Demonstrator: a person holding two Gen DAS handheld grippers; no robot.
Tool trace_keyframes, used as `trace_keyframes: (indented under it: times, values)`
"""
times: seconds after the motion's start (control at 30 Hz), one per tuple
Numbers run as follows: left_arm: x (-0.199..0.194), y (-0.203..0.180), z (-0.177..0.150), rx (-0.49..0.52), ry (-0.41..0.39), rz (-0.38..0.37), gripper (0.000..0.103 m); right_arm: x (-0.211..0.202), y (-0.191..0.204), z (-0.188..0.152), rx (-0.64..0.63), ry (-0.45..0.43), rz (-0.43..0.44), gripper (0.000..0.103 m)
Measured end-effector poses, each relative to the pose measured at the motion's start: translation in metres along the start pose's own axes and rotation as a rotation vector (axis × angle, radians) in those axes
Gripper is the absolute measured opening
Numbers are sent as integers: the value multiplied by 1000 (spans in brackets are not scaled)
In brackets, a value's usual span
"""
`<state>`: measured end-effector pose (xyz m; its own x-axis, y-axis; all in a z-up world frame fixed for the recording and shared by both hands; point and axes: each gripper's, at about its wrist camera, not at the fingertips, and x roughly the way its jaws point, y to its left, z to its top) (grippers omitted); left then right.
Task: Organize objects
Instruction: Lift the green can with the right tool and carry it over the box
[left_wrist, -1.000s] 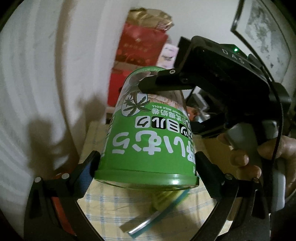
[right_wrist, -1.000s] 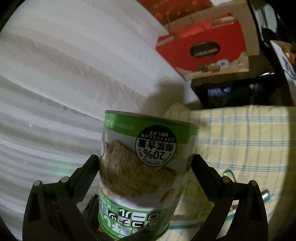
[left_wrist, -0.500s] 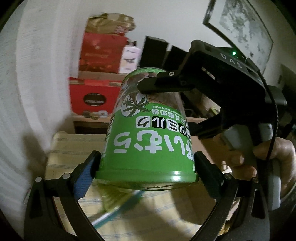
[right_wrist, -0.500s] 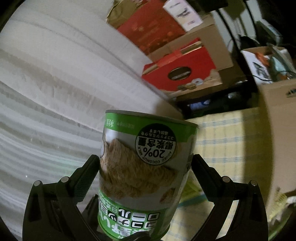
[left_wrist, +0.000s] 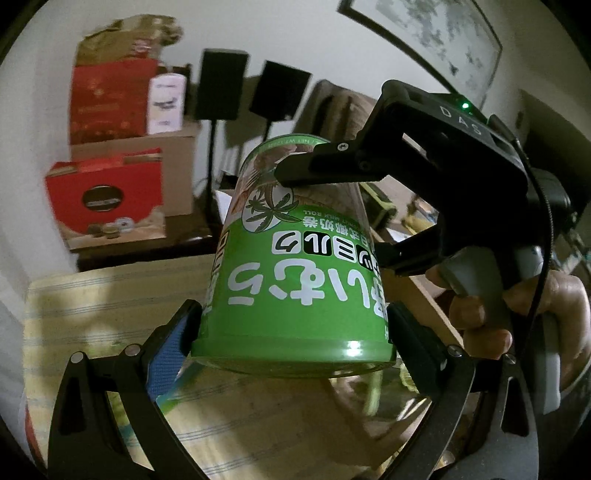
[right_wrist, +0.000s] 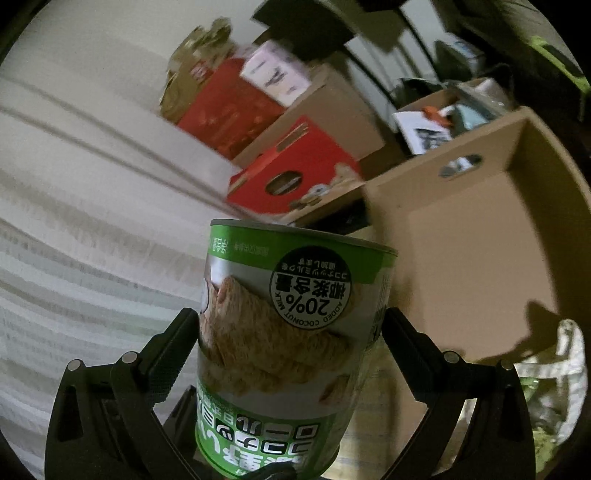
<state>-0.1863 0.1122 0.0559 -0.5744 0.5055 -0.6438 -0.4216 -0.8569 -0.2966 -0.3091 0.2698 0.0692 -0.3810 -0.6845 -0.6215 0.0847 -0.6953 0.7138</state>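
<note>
The green can (left_wrist: 295, 280) sits between the fingers of both grippers, up in the air. The left gripper (left_wrist: 293, 332) squeezes one end of it. The right gripper (right_wrist: 290, 343) squeezes the other end, its fingers (left_wrist: 317, 171) pressed on the can's sides. Past the right fingers is an open cardboard box (right_wrist: 480, 229). Past the left fingers are a striped cloth (left_wrist: 110, 295) and a red box (left_wrist: 107, 199).
</note>
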Motion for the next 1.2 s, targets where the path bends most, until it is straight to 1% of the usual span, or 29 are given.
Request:
trace_keyframes:
  times: [0.2, 0.33, 0.43, 0.67, 0.77, 0.87, 0.97, 1.2]
  values:
    - [31, -28, 0, 23, 36, -52, 99, -28, -42, 4, 60, -37, -37, 100]
    - [52, -38, 0, 28, 52, -70, 99, -33, -63, 9, 88, -48, -51, 100]
    - [67, -38, 4, 18, 63, -77, 99, -32, -75, 17, 80, -45, -64, 100]
    - [104, -29, 12, 3, 92, -80, 99, -16, -93, 44, 25, 4, -82, 100]
    - [116, -24, 12, 2, 92, -89, 98, -6, -104, 53, 25, 25, -77, 100]
    - [124, -23, 11, -1, 98, -85, 98, 1, -116, 57, 42, 39, -57, 100]
    - [124, -19, 8, -20, 110, -109, 98, 4, -125, 58, 48, 55, -32, 100]
    - [106, -3, -2, -76, 126, -128, 99, 17, -140, 55, 19, 81, -115, 99]
